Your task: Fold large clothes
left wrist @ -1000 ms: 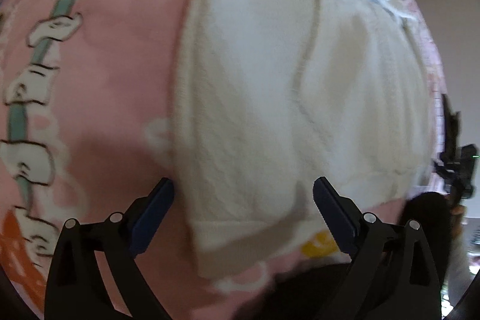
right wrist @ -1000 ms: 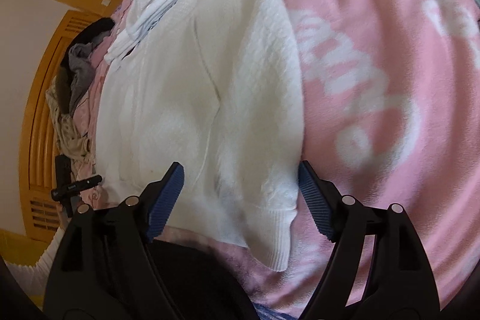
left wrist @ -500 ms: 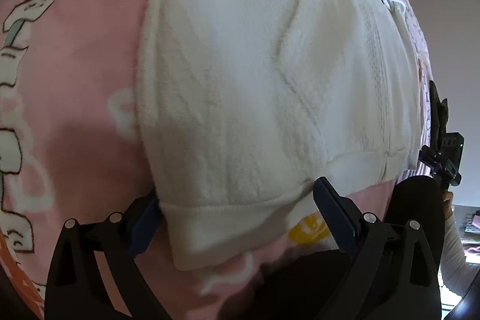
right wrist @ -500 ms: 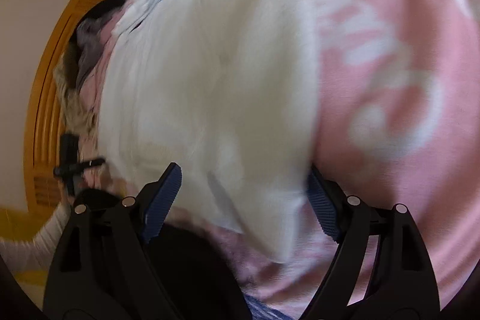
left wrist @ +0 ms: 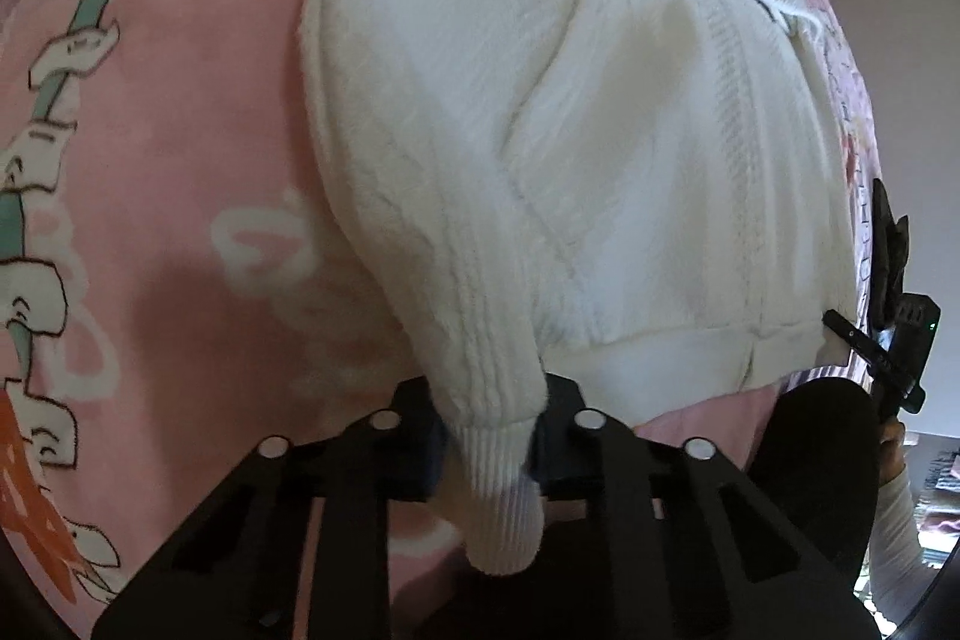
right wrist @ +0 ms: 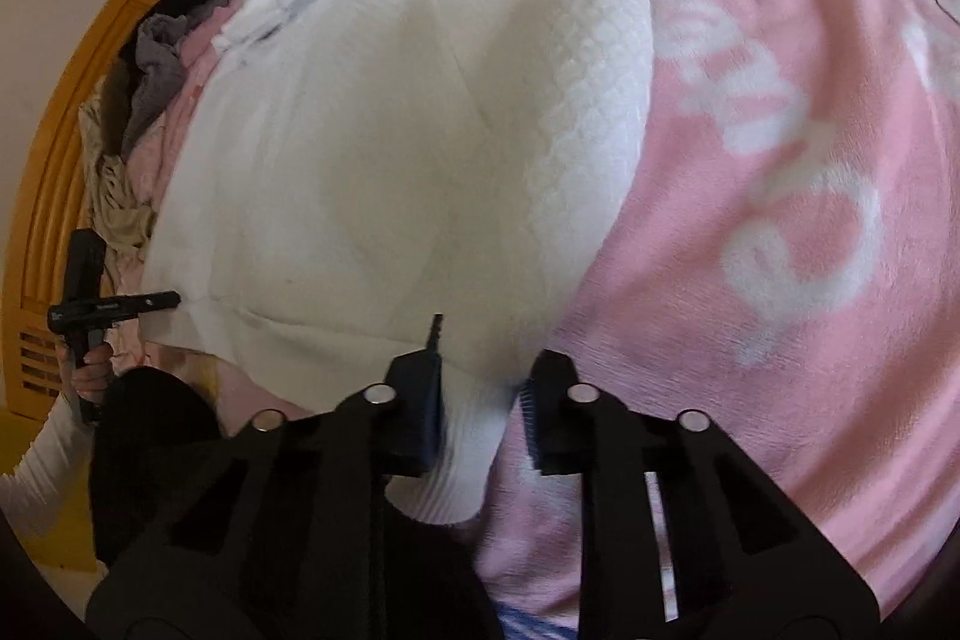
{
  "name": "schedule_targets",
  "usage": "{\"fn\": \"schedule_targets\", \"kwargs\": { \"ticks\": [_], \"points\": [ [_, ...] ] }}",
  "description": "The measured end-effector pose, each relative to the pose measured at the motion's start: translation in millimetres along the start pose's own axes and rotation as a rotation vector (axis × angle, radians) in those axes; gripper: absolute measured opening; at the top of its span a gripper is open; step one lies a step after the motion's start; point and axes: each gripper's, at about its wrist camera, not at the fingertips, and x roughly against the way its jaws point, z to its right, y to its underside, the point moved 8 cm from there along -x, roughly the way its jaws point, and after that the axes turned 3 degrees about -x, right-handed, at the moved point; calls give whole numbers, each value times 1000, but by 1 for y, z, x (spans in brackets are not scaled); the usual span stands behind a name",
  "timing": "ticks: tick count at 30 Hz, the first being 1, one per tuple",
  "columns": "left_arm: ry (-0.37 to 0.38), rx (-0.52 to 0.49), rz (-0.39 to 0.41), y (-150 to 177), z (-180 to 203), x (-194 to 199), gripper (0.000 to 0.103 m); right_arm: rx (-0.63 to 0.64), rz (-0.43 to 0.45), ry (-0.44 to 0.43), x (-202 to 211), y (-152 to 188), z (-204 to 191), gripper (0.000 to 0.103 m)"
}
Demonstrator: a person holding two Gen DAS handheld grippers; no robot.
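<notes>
In the left wrist view, the left gripper (left wrist: 489, 445) fills the lower centre of the frame, and its jaws have just been closing; they now pinch the ribbed cuff (left wrist: 501, 496) of the white cable-knit sweater (left wrist: 540, 130). The sweater lies spread across the pink printed fleece blanket (left wrist: 168, 148) on the bed, running from the jaws up to the upper right of the frame. The cuff is bunched thickly between the pads, with its tip hanging free below them. The risk here, as I judge it, is that the soft knit stretches or slides out once the sleeve is lifted, or that the sleeve drags the body of the sweater askew.

In the right wrist view, the right gripper (right wrist: 483, 412) sits at lower centre, and its jaws have just been closing on the sweater's white ribbed hem corner (right wrist: 462, 436). The cloth lies against the left pad; whether the right pad presses it I cannot tell, so this hold may be weak and could slip. A pile of other clothes (right wrist: 150, 58) lies at the upper left, against the orange wooden headboard (right wrist: 54, 148).

No container shows in either view.
</notes>
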Motion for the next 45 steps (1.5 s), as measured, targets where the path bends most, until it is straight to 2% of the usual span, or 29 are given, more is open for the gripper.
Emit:
{"fn": "schedule_targets", "kwargs": {
  "ticks": [6, 9, 12, 16, 18, 20, 24, 30, 35, 37, 39, 41, 45],
  "points": [
    [39, -38, 148, -28, 29, 43, 16, -47, 109, -170, 20, -43, -40, 17],
    [23, -45, 228, -52, 40, 68, 16, -27, 162, -214, 32, -69, -60, 17],
    [-61, -50, 336, -77, 38, 97, 16, -26, 211, -268, 45, -102, -76, 17],
    [-175, -60, 439, -120, 35, 125, 16, 1, 276, -324, 63, -152, -89, 17],
    [-217, -72, 480, -145, 29, 139, 14, 29, 307, -325, 70, -186, -92, 17],
    [-207, -60, 505, -175, 26, 150, 13, 54, 325, -285, 69, -218, -97, 17],
    [-222, -28, 541, -258, 21, 170, 13, 109, 339, -254, 60, -295, -116, 17],
    [-300, -73, 529, -395, 32, 181, 13, 124, 345, -203, 41, -415, -128, 17],
    [-215, 58, 433, -515, 26, 146, 13, 23, 275, -95, -19, -525, -99, 17],
    [-218, 84, 374, -542, 22, 120, 13, -49, 224, -47, -50, -554, -77, 17],
    [-208, 155, 298, -571, 13, 85, 13, -115, 187, -33, -80, -578, -57, 17],
    [-218, 193, 275, -591, 4, 67, 13, -140, 174, -32, -97, -589, -47, 17],
    [-202, 186, 225, -613, -5, 46, 13, -223, 125, -49, -121, -604, -23, 17]
  ]
}}
